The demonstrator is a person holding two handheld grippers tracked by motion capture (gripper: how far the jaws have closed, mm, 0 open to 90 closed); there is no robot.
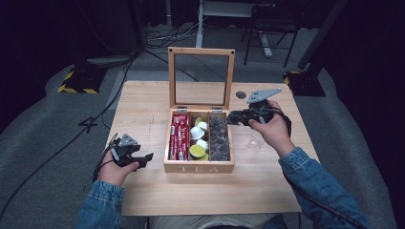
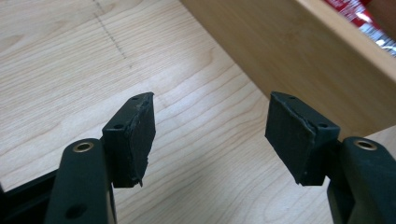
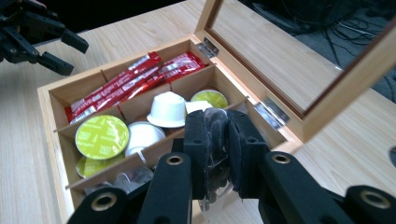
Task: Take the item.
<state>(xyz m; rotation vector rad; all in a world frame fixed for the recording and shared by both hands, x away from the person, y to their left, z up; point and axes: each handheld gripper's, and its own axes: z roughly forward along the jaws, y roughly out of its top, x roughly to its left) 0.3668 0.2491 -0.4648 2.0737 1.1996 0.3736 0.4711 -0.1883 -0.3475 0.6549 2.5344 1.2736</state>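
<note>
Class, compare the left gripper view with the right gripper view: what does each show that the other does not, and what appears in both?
Left gripper view alone: the left gripper close up, jaws apart with nothing between them.

Right gripper view alone: the right gripper shut on a clear packet, white and green capsules in the middle compartment, and the raised glass lid.

Both: the wooden tea box, its red sachets and the table.

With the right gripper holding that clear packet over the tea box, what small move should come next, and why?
Probably lower the right gripper a little toward the right compartment. Its jaws are clamped on a clear packet above the open wooden tea box, and that compartment seems to hold similar clear packets. The left gripper is open, empty, beside the box.
</note>
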